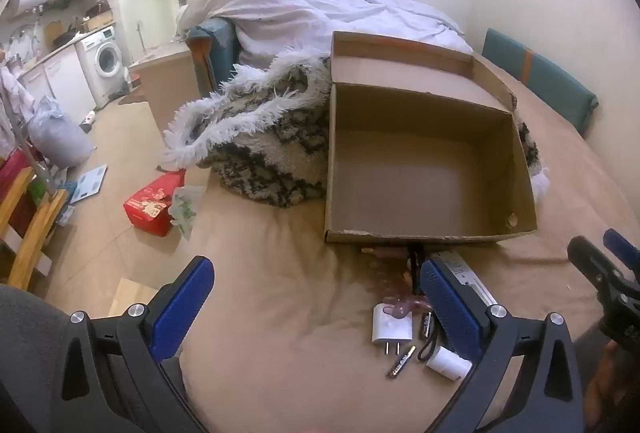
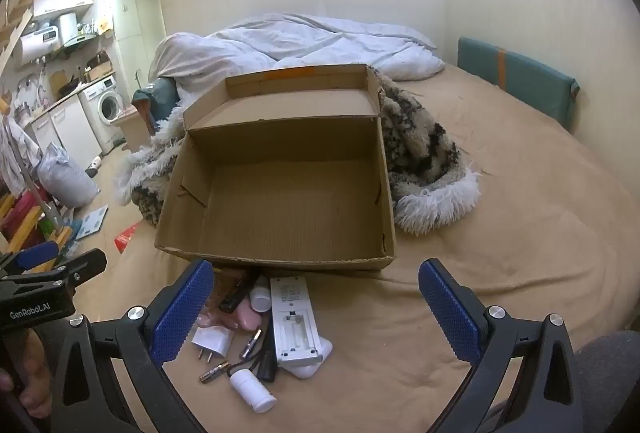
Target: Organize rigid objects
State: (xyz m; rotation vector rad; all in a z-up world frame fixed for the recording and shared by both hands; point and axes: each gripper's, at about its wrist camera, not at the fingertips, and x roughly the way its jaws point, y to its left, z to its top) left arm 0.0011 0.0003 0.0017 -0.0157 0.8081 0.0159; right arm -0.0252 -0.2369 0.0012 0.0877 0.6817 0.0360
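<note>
An open cardboard box [image 1: 424, 169] [image 2: 280, 193] sits on the tan bed with nothing inside and its lid folded back. In front of it lies a small pile: a white remote [image 2: 294, 321] face down, a white plug charger [image 1: 390, 325] [image 2: 212, 343], a loose battery [image 1: 401, 361] [image 2: 214, 371], a white cylinder [image 1: 448, 363] [image 2: 252, 389], a black cable [image 2: 266, 363] and a pink item [image 2: 248, 317]. My left gripper [image 1: 316, 305] hovers open left of the pile. My right gripper [image 2: 316, 307] is open above the pile's right side. Neither holds anything.
A shaggy black-and-white rug with white fringe [image 1: 260, 137] [image 2: 424, 153] is bunched behind the box. A crumpled white duvet [image 1: 320, 9] covers the bed's far end. A teal cushion [image 2: 520, 81] leans on the right wall. A red packet [image 1: 152, 205] lies on the floor left.
</note>
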